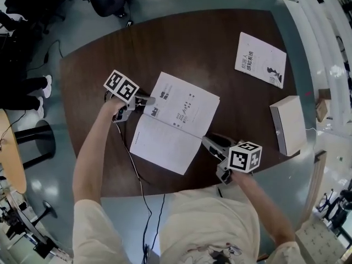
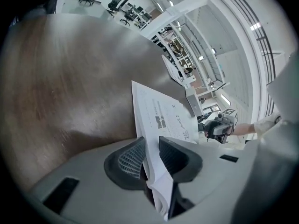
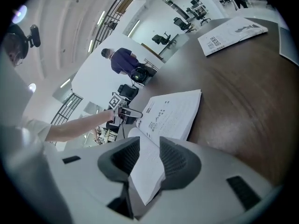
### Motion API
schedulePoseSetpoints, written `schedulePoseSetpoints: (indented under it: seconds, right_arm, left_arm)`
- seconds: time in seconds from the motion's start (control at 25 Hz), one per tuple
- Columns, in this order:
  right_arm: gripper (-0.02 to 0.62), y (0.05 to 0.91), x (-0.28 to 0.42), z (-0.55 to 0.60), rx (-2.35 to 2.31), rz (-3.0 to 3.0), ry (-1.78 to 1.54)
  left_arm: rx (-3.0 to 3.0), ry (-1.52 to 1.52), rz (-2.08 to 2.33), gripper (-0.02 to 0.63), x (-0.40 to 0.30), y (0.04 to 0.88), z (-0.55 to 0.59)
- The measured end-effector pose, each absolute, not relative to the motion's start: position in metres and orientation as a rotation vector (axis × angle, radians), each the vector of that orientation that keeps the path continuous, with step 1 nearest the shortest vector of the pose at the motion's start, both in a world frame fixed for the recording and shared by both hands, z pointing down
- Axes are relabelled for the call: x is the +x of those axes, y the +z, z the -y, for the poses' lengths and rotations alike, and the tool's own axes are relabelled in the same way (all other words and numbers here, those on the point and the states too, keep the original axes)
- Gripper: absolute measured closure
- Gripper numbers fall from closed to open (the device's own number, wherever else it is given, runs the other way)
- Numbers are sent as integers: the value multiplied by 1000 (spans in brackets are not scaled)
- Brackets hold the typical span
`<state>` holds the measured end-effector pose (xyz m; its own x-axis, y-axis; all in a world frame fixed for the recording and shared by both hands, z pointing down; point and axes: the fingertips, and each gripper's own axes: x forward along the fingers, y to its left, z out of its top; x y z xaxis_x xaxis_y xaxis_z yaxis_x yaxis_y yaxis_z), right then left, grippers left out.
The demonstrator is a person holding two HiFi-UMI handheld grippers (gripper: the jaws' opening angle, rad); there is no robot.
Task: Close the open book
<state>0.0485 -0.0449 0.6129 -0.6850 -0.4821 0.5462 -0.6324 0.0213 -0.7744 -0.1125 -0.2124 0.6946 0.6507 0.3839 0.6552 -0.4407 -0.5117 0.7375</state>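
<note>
Grasping stage: left hand-held gripper (image 1: 147, 100) clamps the open white paperback book (image 1: 175, 121) on a dark wooden tabletop (image 1: 91, 73); right hand-held gripper (image 1: 209, 142), jaws apart, should pinch and fold.

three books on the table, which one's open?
The open book in the middle, pages spread face up. The thin booklet at the far right and the thick book by the right edge both lie closed.

1 open book (image 1: 176, 122), 1 thin booklet (image 1: 260, 59), 1 white box (image 1: 288, 124), 2 grippers: left gripper (image 1: 151, 100), right gripper (image 1: 206, 141).
</note>
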Motion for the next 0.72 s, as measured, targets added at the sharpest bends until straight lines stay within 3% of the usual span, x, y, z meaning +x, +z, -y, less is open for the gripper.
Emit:
schedulePoseSetpoints:
  seconds: [0.72]
  right_arm:
    - [462, 613, 16, 68, 1110, 2143, 1615]
  left_arm:
    - [2082, 1011, 119, 551, -122, 675, 209]
